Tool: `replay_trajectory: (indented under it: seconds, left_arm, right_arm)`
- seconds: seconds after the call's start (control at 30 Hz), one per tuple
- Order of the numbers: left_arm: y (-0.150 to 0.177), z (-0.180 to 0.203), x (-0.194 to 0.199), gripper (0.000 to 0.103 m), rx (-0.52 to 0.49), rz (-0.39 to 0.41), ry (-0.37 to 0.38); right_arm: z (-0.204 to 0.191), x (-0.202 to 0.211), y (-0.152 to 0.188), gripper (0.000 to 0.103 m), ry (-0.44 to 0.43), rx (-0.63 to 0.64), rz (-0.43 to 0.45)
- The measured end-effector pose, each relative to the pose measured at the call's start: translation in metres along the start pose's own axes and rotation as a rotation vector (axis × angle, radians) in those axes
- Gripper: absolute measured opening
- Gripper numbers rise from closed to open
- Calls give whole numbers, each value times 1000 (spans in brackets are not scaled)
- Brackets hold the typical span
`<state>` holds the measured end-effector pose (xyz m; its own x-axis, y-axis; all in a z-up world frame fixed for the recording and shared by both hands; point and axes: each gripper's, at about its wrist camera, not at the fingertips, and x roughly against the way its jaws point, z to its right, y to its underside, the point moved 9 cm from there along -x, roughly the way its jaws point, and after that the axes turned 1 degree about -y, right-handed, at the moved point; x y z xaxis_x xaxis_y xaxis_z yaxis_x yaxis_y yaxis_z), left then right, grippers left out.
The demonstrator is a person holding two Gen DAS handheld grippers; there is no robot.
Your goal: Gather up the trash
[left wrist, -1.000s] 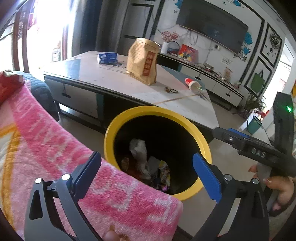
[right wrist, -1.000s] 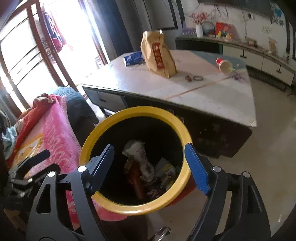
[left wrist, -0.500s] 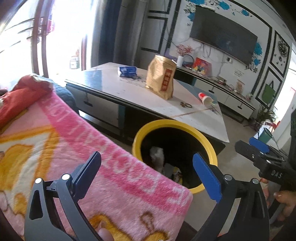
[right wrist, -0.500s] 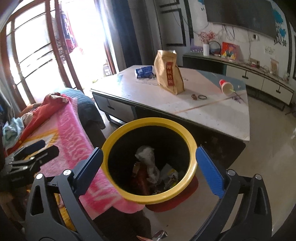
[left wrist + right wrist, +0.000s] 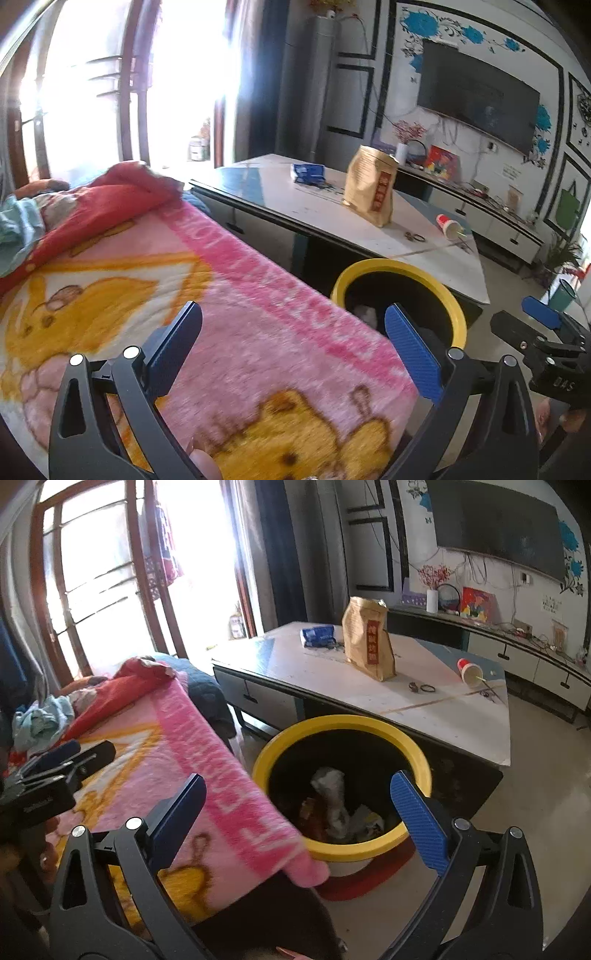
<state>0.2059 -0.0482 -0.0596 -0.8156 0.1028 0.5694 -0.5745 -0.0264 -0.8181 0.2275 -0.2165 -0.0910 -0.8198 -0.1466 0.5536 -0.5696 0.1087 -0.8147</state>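
Observation:
A yellow-rimmed black trash bin [image 5: 417,746] [image 5: 447,299] stands on the floor between the sofa and the low table, with crumpled paper and wrappers [image 5: 332,794] inside. On the table lie a tall brown paper bag [image 5: 367,642] [image 5: 371,188], a blue packet [image 5: 317,636] [image 5: 308,172] and a tipped red-and-white paper cup [image 5: 469,670] [image 5: 447,225]. My right gripper [image 5: 295,812] is open and empty, above and in front of the bin. My left gripper [image 5: 291,343] is open and empty over the pink blanket [image 5: 240,314].
The pink cartoon blanket [image 5: 184,738] covers a sofa with red and blue cloths [image 5: 122,686] piled at its far end. Small rings [image 5: 423,687] lie on the white low table [image 5: 461,716]. A TV cabinet [image 5: 535,661] runs along the far wall. Bright glass doors [image 5: 103,583] stand at left.
Both grippers have pulled back and risen from the bin, which now looks smaller and farther. The right gripper's jaws have widened. The left view has swung over the blanket.

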Motion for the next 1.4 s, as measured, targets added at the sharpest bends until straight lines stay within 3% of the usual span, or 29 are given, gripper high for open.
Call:
replay_trajectory:
  seconds: [0.17, 0.57, 1.4]
  left_arm:
    - [11, -16, 21, 97, 0, 41, -46]
    - [32, -40, 68, 97, 1, 179, -92]
    - [45, -43, 72, 97, 19, 181, -78]
  right_arm:
    - [-24, 11, 9, 92, -12, 51, 67]
    - [-54, 49, 15, 92, 78, 150, 327]
    - [-55, 47, 20, 92, 76, 159, 316]
